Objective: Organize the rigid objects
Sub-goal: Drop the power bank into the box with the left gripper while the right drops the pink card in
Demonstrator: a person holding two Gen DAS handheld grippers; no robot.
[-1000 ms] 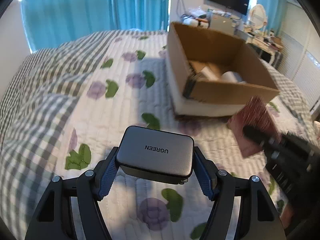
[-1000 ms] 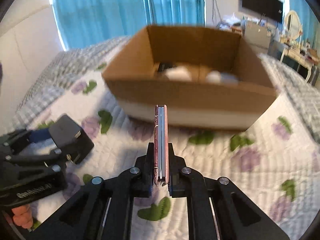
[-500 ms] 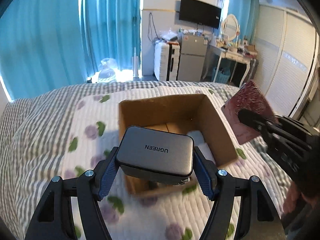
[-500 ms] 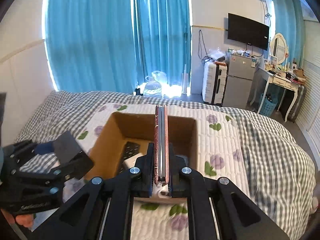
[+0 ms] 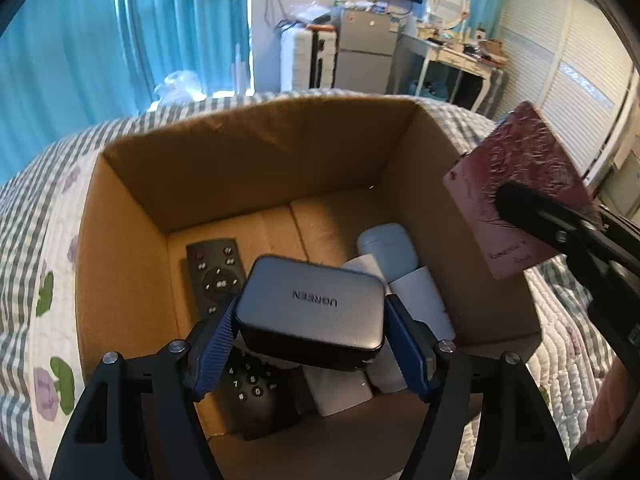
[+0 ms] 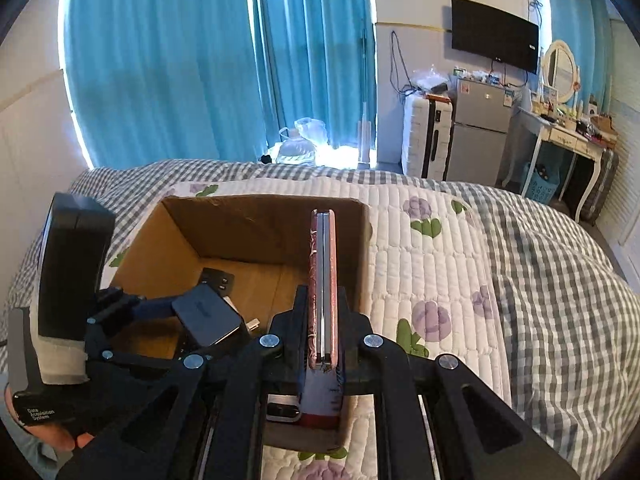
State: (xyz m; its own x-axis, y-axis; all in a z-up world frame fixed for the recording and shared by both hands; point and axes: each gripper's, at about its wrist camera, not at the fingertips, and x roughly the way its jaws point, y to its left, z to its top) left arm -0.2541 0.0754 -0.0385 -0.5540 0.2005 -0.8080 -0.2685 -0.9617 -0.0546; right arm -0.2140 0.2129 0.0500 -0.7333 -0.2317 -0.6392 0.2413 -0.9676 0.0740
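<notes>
One quilted bed (image 6: pixel 460 264) carries one open cardboard box (image 5: pixel 256 152), which earlier lay farther ahead and is now directly beneath both grippers. Its floor holds one black remote (image 5: pixel 214 276), two white items (image 5: pixel 386 242) and bare cardboard at the rear. The left gripper (image 5: pixel 310 320) holds one grey charger (image 5: pixel 312 304) above the box interior; its jaws have just been opening, pads beside the charger. The right gripper (image 6: pixel 322 322) stays clamped on one thin pink case (image 6: pixel 322 264) over the box's right wall.
</notes>
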